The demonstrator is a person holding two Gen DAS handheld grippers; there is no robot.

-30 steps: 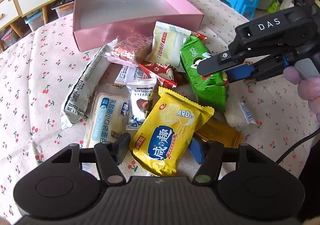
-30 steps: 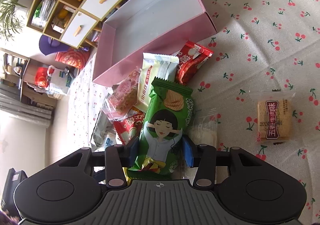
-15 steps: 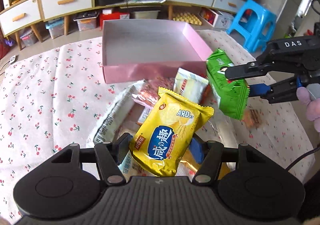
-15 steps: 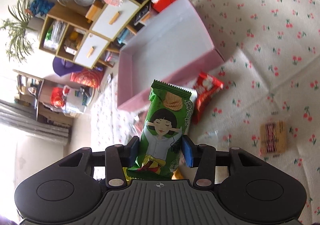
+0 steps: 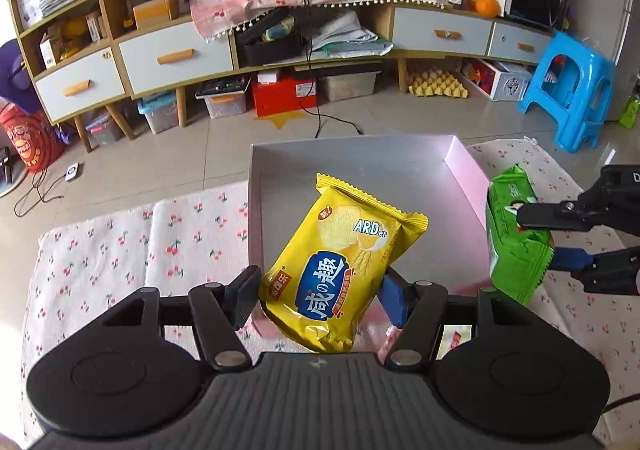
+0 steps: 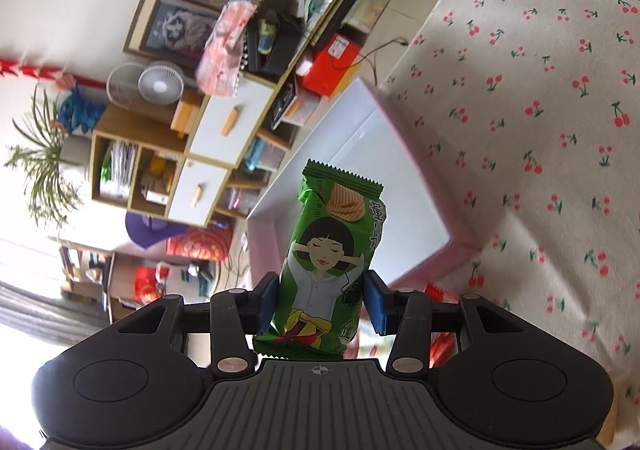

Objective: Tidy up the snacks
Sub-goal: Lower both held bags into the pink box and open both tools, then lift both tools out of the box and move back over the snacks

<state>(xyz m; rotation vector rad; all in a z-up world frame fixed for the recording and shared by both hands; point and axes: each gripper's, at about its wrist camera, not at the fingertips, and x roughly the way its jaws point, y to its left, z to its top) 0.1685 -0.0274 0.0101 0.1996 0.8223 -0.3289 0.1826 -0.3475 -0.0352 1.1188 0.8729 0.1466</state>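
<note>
My left gripper [image 5: 318,300] is shut on a yellow chip bag [image 5: 340,266] and holds it in the air over the near part of the empty pink box [image 5: 466,173]. My right gripper [image 6: 320,304] is shut on a green snack bag [image 6: 330,262], held above the box's near corner; the box [image 6: 460,246] lies ahead of it. In the left wrist view the right gripper [image 5: 536,242] and the green bag [image 5: 512,246] hang at the box's right edge. The other snacks are mostly hidden below the grippers.
The table carries a cherry-print cloth [image 5: 120,250], which also shows in the right wrist view [image 6: 560,89]. Beyond the table are a long cabinet with drawers [image 5: 176,57], storage bins on the floor and a blue stool [image 5: 572,89].
Both grippers have lifted their bags off the snack pile and moved forward to the pink box. The pile has dropped out of sight below.
</note>
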